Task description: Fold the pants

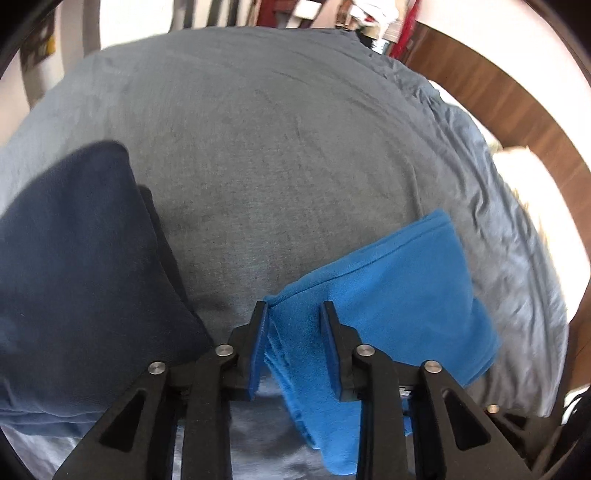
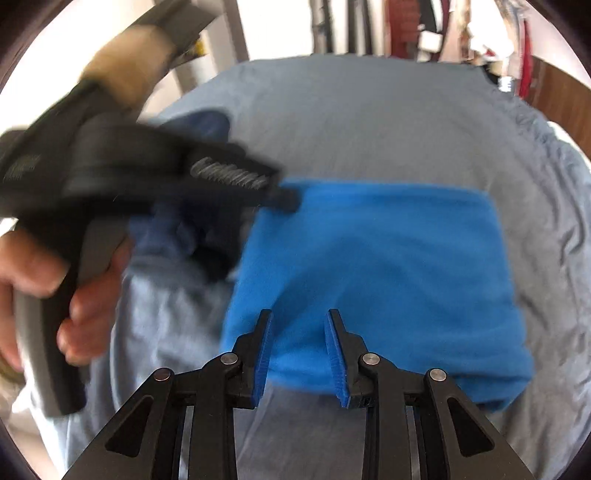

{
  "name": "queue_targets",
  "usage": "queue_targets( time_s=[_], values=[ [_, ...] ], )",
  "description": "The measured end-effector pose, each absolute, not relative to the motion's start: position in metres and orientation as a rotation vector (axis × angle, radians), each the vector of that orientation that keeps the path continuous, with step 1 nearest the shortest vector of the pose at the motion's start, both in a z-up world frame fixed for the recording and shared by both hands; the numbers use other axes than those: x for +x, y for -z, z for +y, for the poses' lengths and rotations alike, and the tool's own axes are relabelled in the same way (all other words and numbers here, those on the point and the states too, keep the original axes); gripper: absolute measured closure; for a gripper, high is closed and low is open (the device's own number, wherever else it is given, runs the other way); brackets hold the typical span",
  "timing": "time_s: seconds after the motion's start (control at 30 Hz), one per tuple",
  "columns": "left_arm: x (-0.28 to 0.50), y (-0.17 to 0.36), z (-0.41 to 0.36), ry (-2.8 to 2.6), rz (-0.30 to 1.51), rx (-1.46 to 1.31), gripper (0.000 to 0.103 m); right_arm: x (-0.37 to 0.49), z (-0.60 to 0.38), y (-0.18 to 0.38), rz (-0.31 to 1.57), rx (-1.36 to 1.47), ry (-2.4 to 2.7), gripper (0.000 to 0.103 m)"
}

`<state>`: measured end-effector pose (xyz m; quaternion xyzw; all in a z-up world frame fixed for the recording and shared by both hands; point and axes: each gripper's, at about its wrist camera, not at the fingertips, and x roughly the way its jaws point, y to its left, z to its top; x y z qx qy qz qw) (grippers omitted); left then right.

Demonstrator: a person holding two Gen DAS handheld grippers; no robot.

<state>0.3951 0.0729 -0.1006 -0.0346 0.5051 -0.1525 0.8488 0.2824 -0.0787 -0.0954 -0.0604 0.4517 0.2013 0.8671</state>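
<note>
The bright blue fleece pants lie folded in a thick rectangle on the grey bedsheet. My left gripper is open, its jaws standing on either side of the fold's near left corner without pinching it. In the right wrist view the blue pants fill the middle. My right gripper is open just above their near edge and holds nothing. The left gripper, blurred, shows there at the pants' far left corner, held in a hand.
A dark navy folded garment lies on the bed left of the blue pants; it also shows in the right wrist view. A brown wooden bed frame runs along the right. Cluttered shelves stand beyond the bed.
</note>
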Motion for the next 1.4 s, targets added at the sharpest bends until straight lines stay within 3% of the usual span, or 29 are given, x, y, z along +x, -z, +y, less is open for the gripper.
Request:
queue_targets(
  time_s=[0.1,0.2,0.27,0.33,0.5,0.8,1.27,1.4],
  values=[
    [0.385,0.082,0.064,0.27,1.004,0.046,0.066,0.271,-0.084,0.085,0.953,-0.135,-0.47,0.072],
    [0.368,0.054,0.062,0.184,0.915,0.096,0.049,0.266,-0.102,0.062,0.923,-0.125,-0.465,0.053],
    [0.356,0.039,0.062,0.178,0.886,0.059,0.048,0.266,-0.123,0.041,0.856,-0.115,-0.418,0.039],
    [0.344,0.03,0.058,0.184,0.869,0.04,0.042,0.273,-0.144,0.027,0.807,-0.096,-0.372,0.032],
    [0.326,0.043,0.045,0.108,0.904,-0.012,0.037,0.298,-0.204,0.017,0.786,-0.011,-0.217,0.032],
    [0.329,0.081,0.034,0.048,0.96,-0.101,0.038,0.329,-0.284,0.072,0.95,0.233,-0.098,0.032],
    [0.353,0.133,0.045,0.056,1.044,-0.34,0.036,0.366,-0.262,0.117,1.027,0.209,-0.225,0.034],
    [0.356,0.147,0.05,0.043,1.038,-0.389,0.025,0.374,-0.259,0.128,1.062,0.205,-0.232,0.034]
  ],
)
